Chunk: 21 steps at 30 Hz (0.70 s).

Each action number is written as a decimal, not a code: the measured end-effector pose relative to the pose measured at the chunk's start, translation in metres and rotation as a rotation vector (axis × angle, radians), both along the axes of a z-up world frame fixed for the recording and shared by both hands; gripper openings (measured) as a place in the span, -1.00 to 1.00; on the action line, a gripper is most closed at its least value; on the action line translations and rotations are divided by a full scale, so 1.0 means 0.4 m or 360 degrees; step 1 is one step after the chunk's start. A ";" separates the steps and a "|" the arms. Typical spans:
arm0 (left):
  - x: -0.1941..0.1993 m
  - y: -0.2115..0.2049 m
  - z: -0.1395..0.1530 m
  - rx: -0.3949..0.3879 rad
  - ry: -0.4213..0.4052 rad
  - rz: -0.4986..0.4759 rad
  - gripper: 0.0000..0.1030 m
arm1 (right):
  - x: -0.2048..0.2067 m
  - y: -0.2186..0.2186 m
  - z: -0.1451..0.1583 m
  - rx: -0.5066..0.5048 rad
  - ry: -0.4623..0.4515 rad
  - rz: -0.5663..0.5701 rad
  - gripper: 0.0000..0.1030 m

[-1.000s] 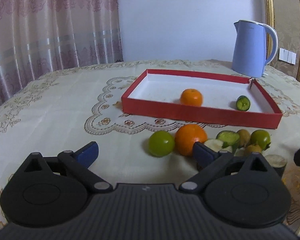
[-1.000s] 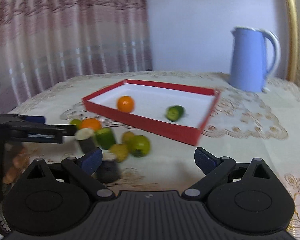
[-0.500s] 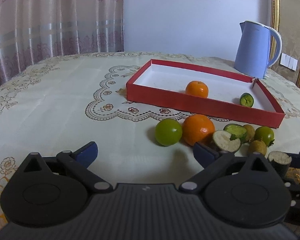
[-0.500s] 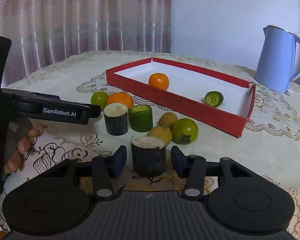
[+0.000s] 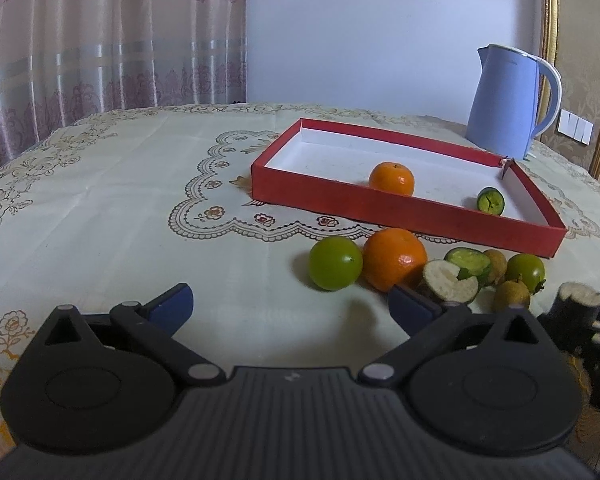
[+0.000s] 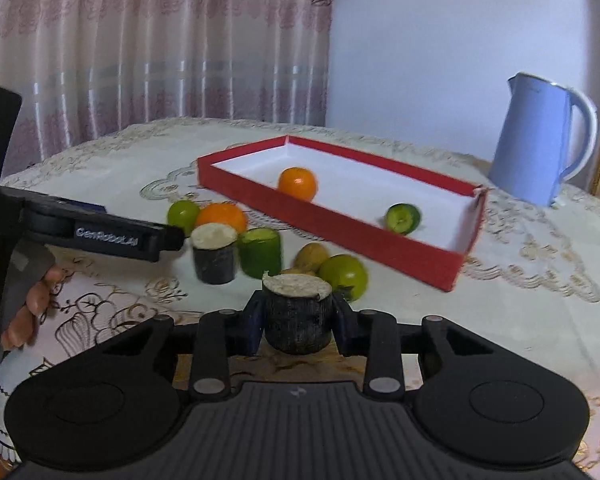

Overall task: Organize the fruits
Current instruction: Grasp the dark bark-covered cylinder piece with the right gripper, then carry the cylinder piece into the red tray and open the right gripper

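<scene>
Fruits: dark cut chunk (image 6: 298, 314) stands upright, pale cut face up, lower centre of the right wrist view.
Right tongs (image 6: 298, 320): clamped on that chunk.
Left tongs (image 5: 292, 306): spread apart, holding nothing.
Writing: "GenRobot.AI" on the left tongs' arm, blurred.
Tray (image 6: 332, 220): red, holding an orange (image 6: 297, 183) and a green piece (image 6: 402, 218).
Counter (image 5: 100, 208): the other fruit sits just before the tray.

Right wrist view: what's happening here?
A person with two handheld grippers is sorting fruit into the red tray. The right gripper is shut on a dark cut cylinder piece, just off the tablecloth. The left gripper is open and empty, near the loose pile. In the tray: a small orange and a green cut piece. A large orange and green fruit are still outside.
</scene>
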State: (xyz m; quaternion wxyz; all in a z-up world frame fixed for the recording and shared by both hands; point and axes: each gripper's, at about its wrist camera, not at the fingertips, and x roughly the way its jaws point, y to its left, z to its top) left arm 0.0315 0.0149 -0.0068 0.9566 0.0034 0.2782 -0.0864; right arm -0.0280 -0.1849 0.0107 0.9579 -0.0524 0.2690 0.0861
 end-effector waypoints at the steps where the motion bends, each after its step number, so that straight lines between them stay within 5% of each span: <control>1: -0.002 -0.001 0.000 0.0005 -0.0006 0.0001 1.00 | -0.002 -0.007 0.000 -0.0016 -0.0013 -0.0019 -0.35; 12: -0.037 -0.030 0.016 0.0036 -0.0100 -0.0080 1.00 | 0.011 -0.079 0.025 -0.0002 -0.0069 -0.0134 -0.35; 21: -0.029 -0.025 0.002 0.0027 -0.0058 -0.0076 1.00 | 0.148 -0.148 0.077 -0.0001 -0.0125 -0.0255 -0.35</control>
